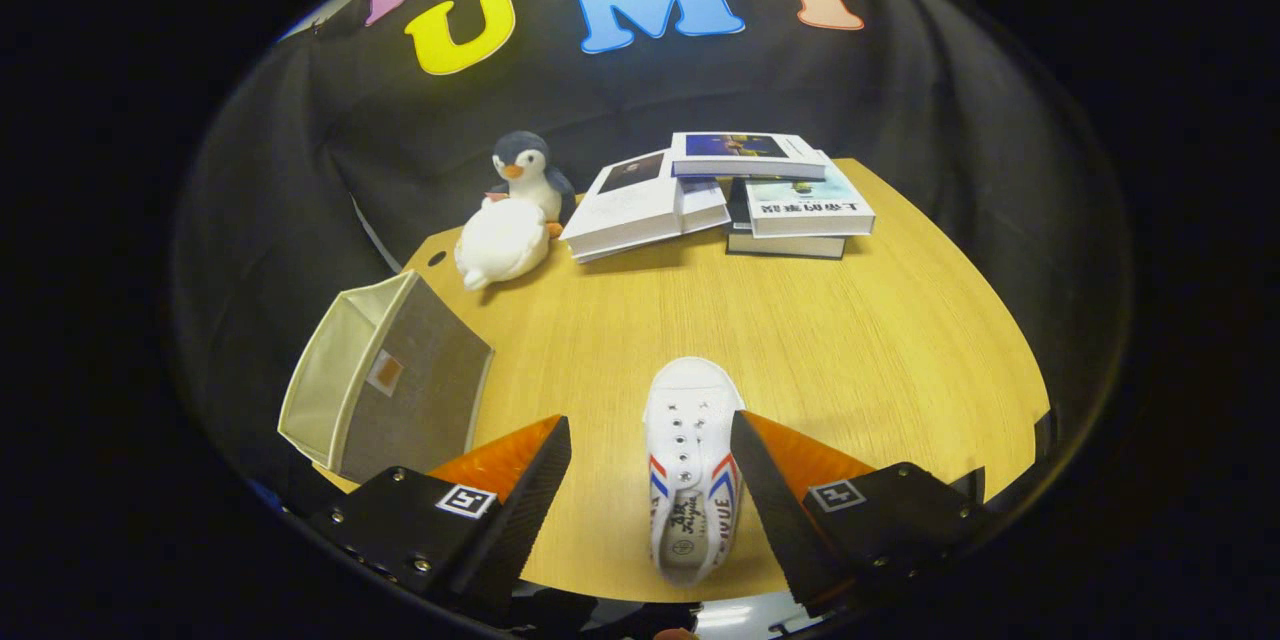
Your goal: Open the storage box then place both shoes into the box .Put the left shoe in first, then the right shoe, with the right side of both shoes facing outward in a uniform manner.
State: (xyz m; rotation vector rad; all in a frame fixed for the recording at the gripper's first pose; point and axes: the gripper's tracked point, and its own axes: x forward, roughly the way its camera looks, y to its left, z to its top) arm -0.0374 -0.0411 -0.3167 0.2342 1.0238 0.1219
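In the gripper view, your gripper [650, 450] hangs over the near edge of the wooden counter [850, 340] with its fingers [540, 480] spread wide apart, pinching nothing. A white canvas shoe [690, 460] with red and blue stripes on its sides lies flat on the counter between the two fingers, toe pointing away from you and heel toward you. It sits closer to the right finger than to the left one; whether that finger touches it you cannot tell from here.

Ahead of the left finger and off to that side, the storage box [385, 380] rests at the counter's left edge. It is a grey fabric box with a pale lining, tipped so that its open mouth faces left, away from the shoe, with a small label patch on the grey wall turned toward you.

Well beyond the fingers, at the far side of the counter, a penguin plush toy [528, 170] stands just behind a white plush toy [500, 242]. Beside them to the right, a loose pile of books [720, 195] lies stacked at uneven angles.
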